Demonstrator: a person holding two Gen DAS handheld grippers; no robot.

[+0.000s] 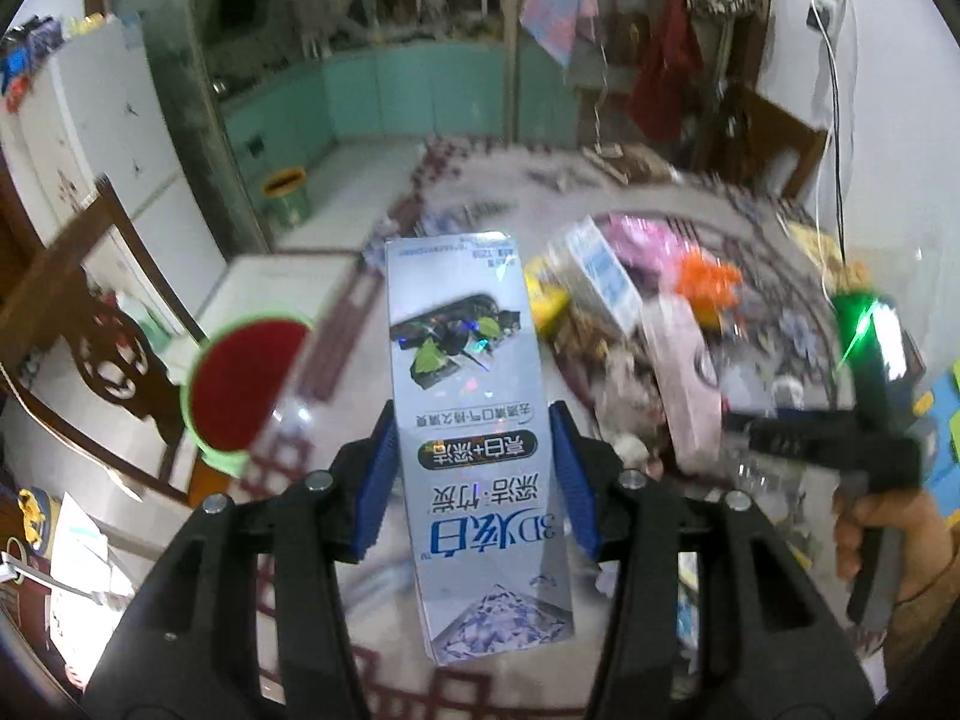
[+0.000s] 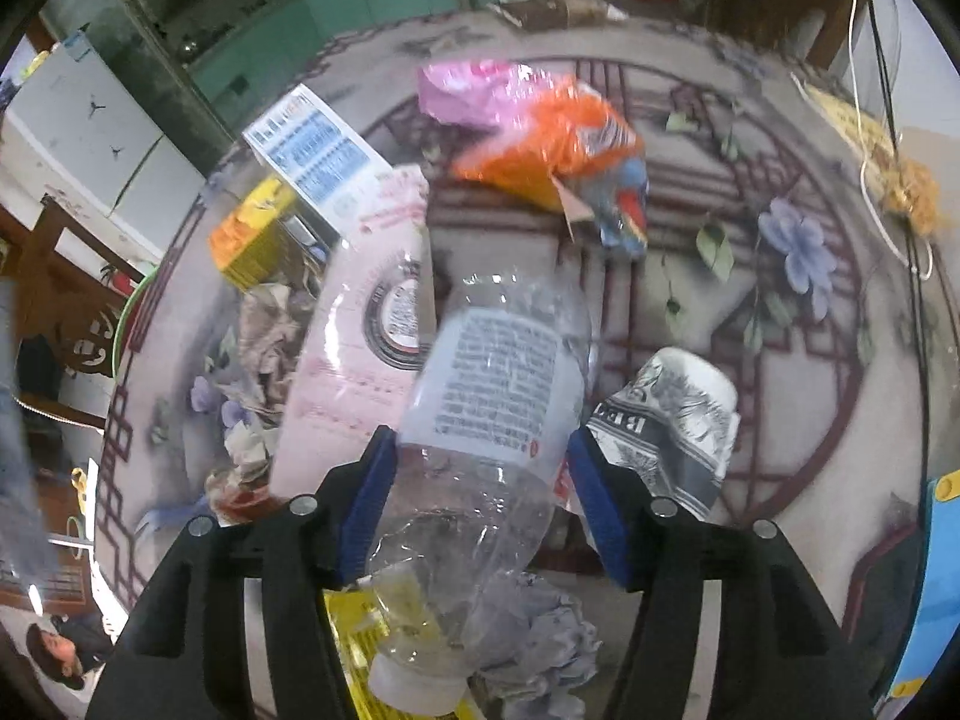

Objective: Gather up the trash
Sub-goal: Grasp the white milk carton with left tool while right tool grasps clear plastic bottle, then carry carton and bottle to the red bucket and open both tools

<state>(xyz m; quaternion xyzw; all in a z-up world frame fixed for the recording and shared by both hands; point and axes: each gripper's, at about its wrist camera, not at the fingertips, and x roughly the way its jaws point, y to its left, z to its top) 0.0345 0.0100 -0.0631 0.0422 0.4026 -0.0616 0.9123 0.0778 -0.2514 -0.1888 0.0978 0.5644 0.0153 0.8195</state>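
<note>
My left gripper [image 1: 474,474] is shut on a long silver toothpaste box [image 1: 474,420] and holds it above the table. A red bin with a green rim [image 1: 240,384] stands off the table's left edge. My right gripper [image 2: 480,504] is shut on a crushed clear plastic bottle [image 2: 486,420], cap end toward the camera, over the trash pile. The right gripper also shows in the left wrist view [image 1: 828,438], held by a hand. The pile holds a pink pack [image 2: 354,360], an orange and pink bag [image 2: 540,132], a newspaper wad [image 2: 672,420] and a white-blue carton [image 2: 312,150].
The round table [image 2: 780,360] has a flowered cloth. A yellow box [image 2: 252,234], crumpled tissues [image 2: 540,630] and a yellow wrapper [image 2: 360,630] lie on it. A wooden chair [image 1: 78,312] stands at the left, and a white fridge [image 1: 90,138] behind it. Cables hang at the right.
</note>
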